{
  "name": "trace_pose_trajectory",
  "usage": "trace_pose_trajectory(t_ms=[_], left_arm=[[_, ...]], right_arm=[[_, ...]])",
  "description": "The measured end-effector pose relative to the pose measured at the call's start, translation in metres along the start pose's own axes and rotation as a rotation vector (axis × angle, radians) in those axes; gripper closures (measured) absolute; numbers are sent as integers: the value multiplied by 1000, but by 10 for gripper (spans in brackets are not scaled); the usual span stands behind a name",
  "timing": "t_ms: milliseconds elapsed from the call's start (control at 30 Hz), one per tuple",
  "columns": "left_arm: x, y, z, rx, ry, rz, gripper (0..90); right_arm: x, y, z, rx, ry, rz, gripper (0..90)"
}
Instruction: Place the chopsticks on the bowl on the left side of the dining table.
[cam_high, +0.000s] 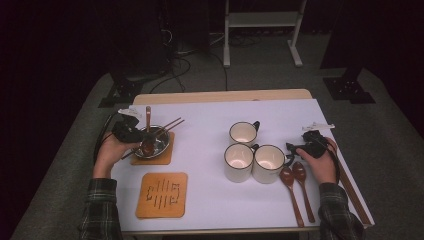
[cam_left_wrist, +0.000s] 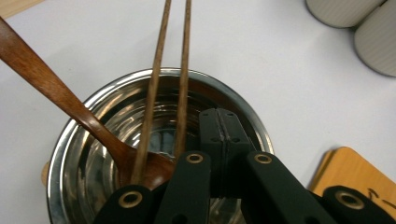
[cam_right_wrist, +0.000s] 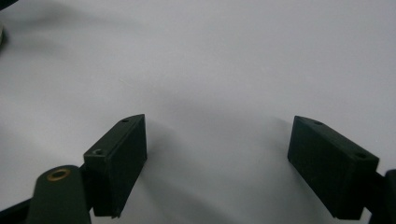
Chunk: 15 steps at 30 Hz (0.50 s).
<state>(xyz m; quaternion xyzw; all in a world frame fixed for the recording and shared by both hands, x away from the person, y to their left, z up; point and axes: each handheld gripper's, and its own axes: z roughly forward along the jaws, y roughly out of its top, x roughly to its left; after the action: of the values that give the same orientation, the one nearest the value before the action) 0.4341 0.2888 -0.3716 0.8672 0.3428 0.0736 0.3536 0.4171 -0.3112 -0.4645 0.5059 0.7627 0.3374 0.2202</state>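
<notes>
Left claw (cam_left_wrist: 223, 122): clenched pad to pad, nothing between, hanging over the steel bowl (cam_left_wrist: 93, 121).

Chopsticks (cam_left_wrist: 184, 70): just beside your shut jaws, a loose wooden pair lying across the bowl, tips running out past its far rim. Judged light, stiff, thin and prone to roll apart; pinch both together at mid-length, squarely.

Wooden spoon (cam_left_wrist: 51, 88): beyond the chopsticks, head down in the bowl, handle leaning on the rim. Light, smooth; take the handle.

Bowl: slick, likely to slide on its mat (cam_high: 161, 156).

Right claw (cam_right_wrist: 217, 163): released wide, over bare table (cam_right_wrist: 210, 56).
</notes>
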Motion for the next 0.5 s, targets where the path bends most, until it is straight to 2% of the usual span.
trace_pose_trajectory(t_ms=[267, 500], left_arm=[[-13, -2, -4, 4, 11, 1, 900], [-12, -14, -5, 13, 22, -30, 900]], right_arm=[[0, 0, 0, -1, 1, 0, 182], [0, 0, 0, -1, 1, 1, 182]])
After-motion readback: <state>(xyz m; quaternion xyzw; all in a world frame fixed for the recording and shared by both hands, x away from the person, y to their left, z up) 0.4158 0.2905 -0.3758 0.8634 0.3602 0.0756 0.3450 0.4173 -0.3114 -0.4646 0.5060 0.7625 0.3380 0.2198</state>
